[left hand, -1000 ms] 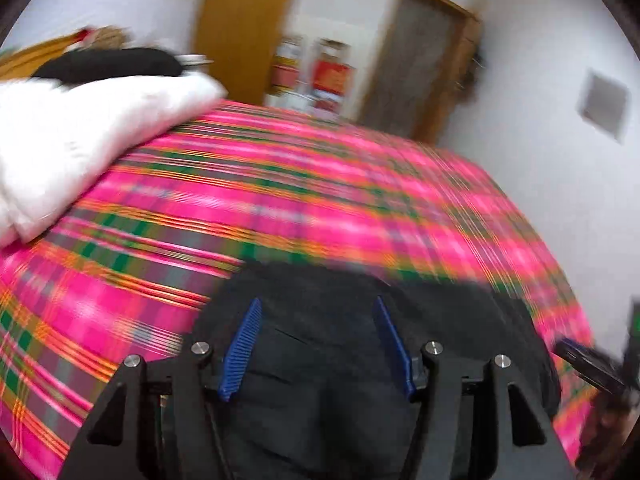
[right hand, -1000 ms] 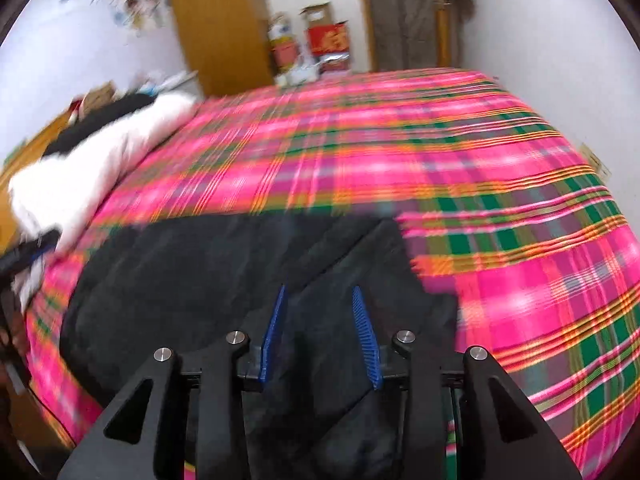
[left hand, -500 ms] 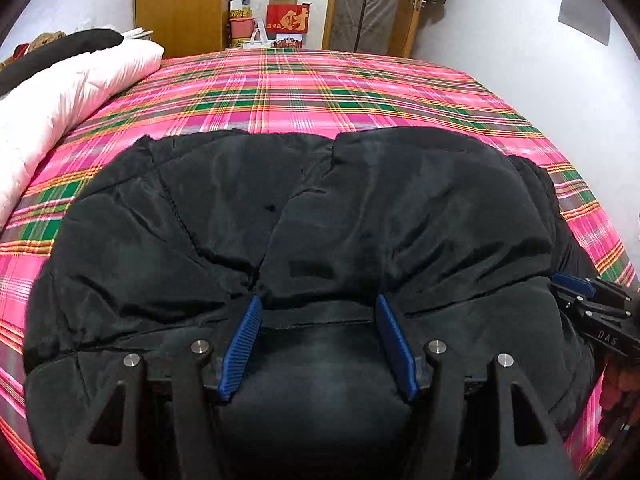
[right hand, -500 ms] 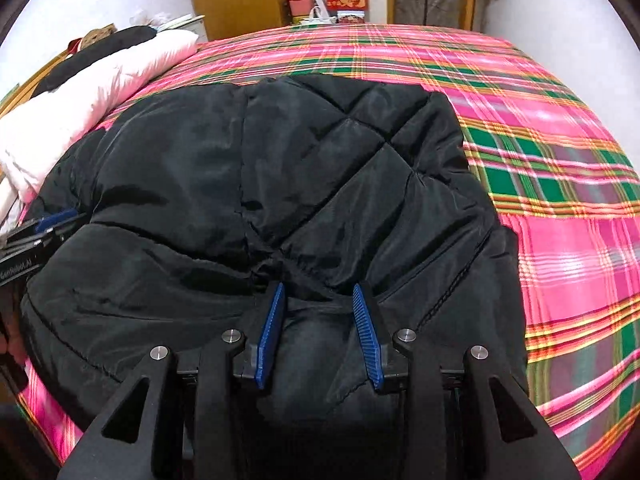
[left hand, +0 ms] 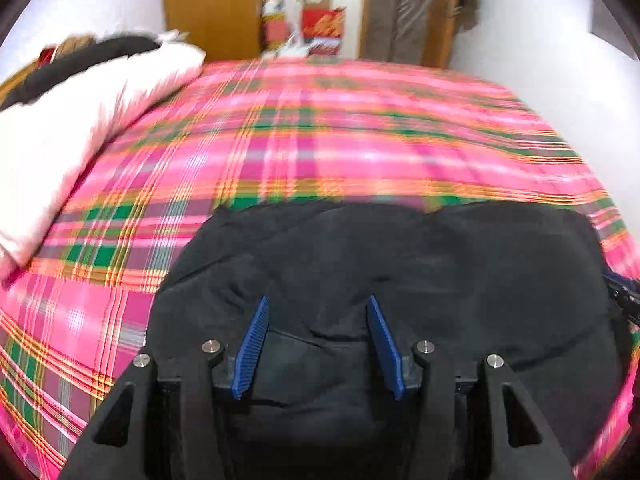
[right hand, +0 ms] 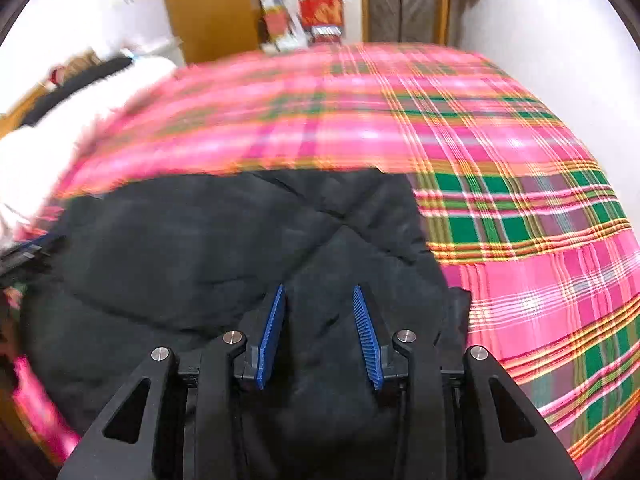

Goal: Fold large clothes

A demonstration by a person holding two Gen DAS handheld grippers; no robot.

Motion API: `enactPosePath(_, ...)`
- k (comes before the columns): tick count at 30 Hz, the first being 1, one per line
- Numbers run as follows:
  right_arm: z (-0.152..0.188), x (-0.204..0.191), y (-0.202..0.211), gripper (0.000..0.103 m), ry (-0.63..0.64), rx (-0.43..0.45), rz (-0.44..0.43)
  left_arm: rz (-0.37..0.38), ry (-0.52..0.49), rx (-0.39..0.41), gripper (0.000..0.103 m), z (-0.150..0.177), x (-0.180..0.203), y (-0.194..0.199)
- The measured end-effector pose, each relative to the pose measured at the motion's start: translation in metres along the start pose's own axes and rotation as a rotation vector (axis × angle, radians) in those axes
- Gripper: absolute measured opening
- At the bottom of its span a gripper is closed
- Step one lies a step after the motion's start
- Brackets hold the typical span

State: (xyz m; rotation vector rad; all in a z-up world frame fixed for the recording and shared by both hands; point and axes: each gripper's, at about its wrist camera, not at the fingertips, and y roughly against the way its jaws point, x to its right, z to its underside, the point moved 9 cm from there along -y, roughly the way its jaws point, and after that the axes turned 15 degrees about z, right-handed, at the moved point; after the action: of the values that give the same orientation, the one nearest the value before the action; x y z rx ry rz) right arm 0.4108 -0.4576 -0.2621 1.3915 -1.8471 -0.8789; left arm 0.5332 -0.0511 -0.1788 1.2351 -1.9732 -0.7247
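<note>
A large black padded jacket (left hand: 400, 264) lies on the near part of a bed with a pink plaid cover (left hand: 320, 128); it also shows in the right wrist view (right hand: 224, 240). My left gripper (left hand: 316, 308) has its blue pads apart with jacket fabric bunched between them. My right gripper (right hand: 318, 296) stands the same way, with jacket fabric between its pads near the jacket's right edge. Both views are blurred by motion. The right gripper's tip (left hand: 624, 296) shows at the far right of the left wrist view; the left gripper's tip (right hand: 28, 250) shows at the far left of the right wrist view.
A white duvet (left hand: 72, 136) with a black garment (left hand: 80, 60) on it lies along the bed's left side. A wooden wardrobe (left hand: 212, 4), red boxes (left hand: 320, 26) and a door (left hand: 404, 8) stand beyond the bed. A white wall (right hand: 560, 40) borders the right.
Both cameras have tilted up: the jacket filled most of each view half a second ago, and now more bedcover and room show beyond it. Pad gaps look unchanged.
</note>
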Motion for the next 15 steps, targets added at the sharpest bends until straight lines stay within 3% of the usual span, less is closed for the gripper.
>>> enactPosePath(5,0.009,0.003,-0.028,0.036,-0.010,-0.008,-0.002,-0.016,-0.039,0.010,0.054,0.006,-0.008,-0.020)
enactPosePath(15,0.014,0.003,-0.042,0.036,-0.046,0.019,-0.019,0.010,-0.005,0.059,0.054,0.012,-0.014,-0.033)
